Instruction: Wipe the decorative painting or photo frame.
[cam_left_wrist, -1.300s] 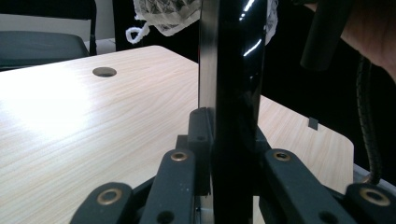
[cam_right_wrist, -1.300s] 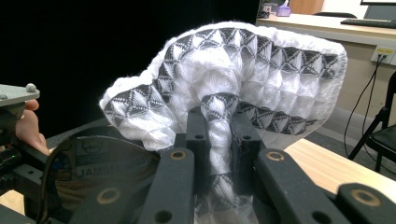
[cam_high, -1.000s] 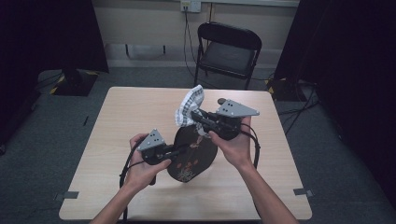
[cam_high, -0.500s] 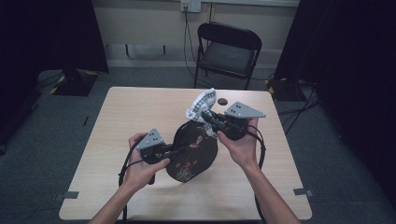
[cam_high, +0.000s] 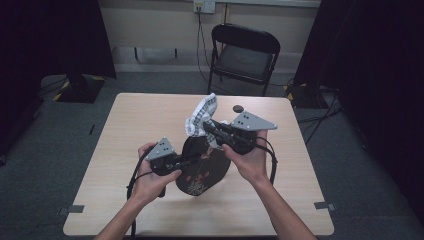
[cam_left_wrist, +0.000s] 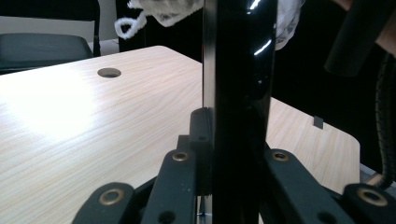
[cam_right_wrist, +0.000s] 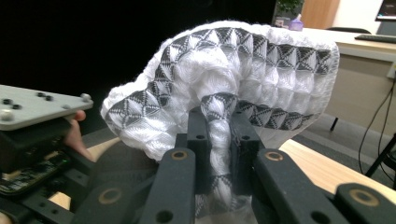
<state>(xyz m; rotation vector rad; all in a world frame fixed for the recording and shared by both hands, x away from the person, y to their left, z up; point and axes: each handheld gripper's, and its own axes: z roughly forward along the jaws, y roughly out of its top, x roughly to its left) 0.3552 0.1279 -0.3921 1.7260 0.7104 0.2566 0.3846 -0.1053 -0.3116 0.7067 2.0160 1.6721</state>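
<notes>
Two grippers at work over the table (cam_high: 125, 150), both clenched. Left gripper (cam_high: 187, 161) clamped on the rim of a black plate (cam_high: 207, 167), jaws squeezing its edge from both sides in the left gripper view, where the plate (cam_left_wrist: 238, 93) stands as a glossy vertical slab between them. Plate held on edge, tilted, low above the tabletop near the person's side, reddish pattern on its face; whether the bottom rim touches the wood, cannot tell. Right gripper (cam_high: 206, 127) pinching a white cloth (cam_high: 201, 116) with a dark checked band, bunched up just above and behind the plate's upper rim. Same cloth (cam_right_wrist: 224, 88) bulging over the jaws in the right gripper view, a twisted fold caught tight between them. Left hand (cam_high: 150, 177) and right hand (cam_high: 250, 160) wrapped around the gripper bodies, forearms coming in from the bottom. Small dark disc (cam_high: 238, 108) lying on the table beyond the cloth. Folding chair (cam_high: 242, 52) behind the far edge.
</notes>
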